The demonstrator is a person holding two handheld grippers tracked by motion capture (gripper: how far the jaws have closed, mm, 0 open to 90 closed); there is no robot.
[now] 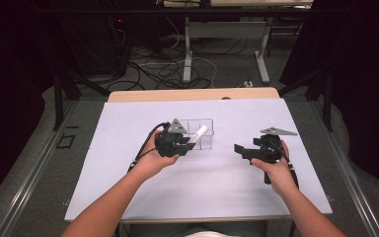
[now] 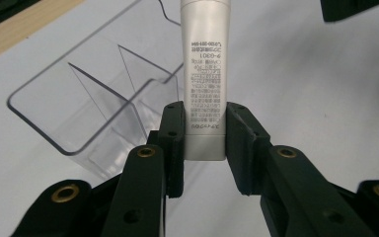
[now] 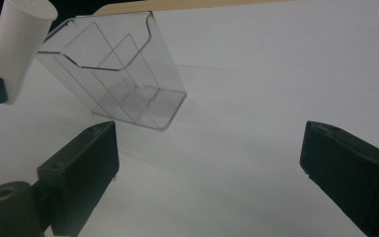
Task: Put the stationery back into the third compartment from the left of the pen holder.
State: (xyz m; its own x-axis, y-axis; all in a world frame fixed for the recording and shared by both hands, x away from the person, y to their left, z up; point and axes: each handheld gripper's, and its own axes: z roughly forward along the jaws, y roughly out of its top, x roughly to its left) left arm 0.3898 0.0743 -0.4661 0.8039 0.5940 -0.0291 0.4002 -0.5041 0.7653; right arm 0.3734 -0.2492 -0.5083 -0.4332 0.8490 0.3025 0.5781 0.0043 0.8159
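A white tube (image 1: 200, 133) with small printed text (image 2: 205, 74) is clamped by its flat end between the jaws of my left gripper (image 1: 190, 142) (image 2: 205, 128), which is shut on it. The tube's cap end points up and away, over the near side of a clear plastic organiser (image 1: 205, 122) (image 2: 39, 123) with inner dividers. My right gripper (image 1: 246, 145) (image 3: 209, 163) hovers to the right of the organiser (image 3: 128, 84), its jaws wide open with nothing between them. The tube (image 3: 19, 44) appears at the far left in the right gripper view.
A white sheet (image 1: 202, 182) covers the table, with a wooden edge (image 1: 192, 94) at the back. Beyond it stand table legs and cables on the floor (image 1: 177, 69). Dark frames flank both sides.
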